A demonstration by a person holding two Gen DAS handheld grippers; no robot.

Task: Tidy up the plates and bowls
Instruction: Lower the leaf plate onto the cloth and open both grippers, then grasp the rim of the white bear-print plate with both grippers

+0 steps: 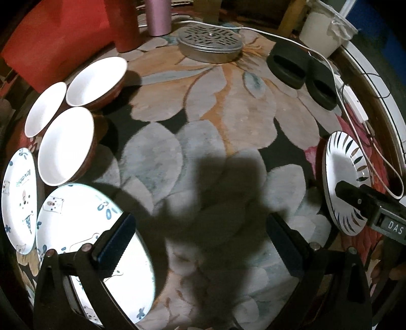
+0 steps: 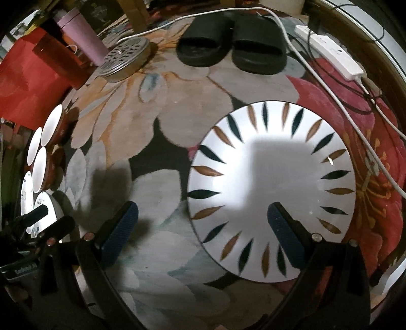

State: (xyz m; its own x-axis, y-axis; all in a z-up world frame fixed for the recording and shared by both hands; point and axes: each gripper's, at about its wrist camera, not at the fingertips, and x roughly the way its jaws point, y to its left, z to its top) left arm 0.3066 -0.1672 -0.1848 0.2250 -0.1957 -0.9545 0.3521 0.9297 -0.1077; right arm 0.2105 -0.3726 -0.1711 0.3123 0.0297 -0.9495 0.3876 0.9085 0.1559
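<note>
Three white bowls with brown outsides (image 1: 66, 144) stand in a cluster at the left on the floral carpet; they show small in the right wrist view (image 2: 41, 167). Two white bear-print plates (image 1: 76, 218) lie next to them, one (image 1: 19, 200) further left. A white plate with dark and tan leaf marks (image 2: 271, 190) lies at the right, also in the left wrist view (image 1: 342, 177). My left gripper (image 1: 198, 243) is open and empty, its left finger over the near bear plate. My right gripper (image 2: 203, 233) is open and empty, its right finger over the leaf plate.
A round metal tin with a perforated lid (image 1: 209, 45) and a pair of black slippers (image 2: 231, 48) lie at the far side. A white power strip and cables (image 2: 332, 58) run along the right. A pink bottle (image 1: 157, 17) and red items (image 1: 50, 38) stand at the back left.
</note>
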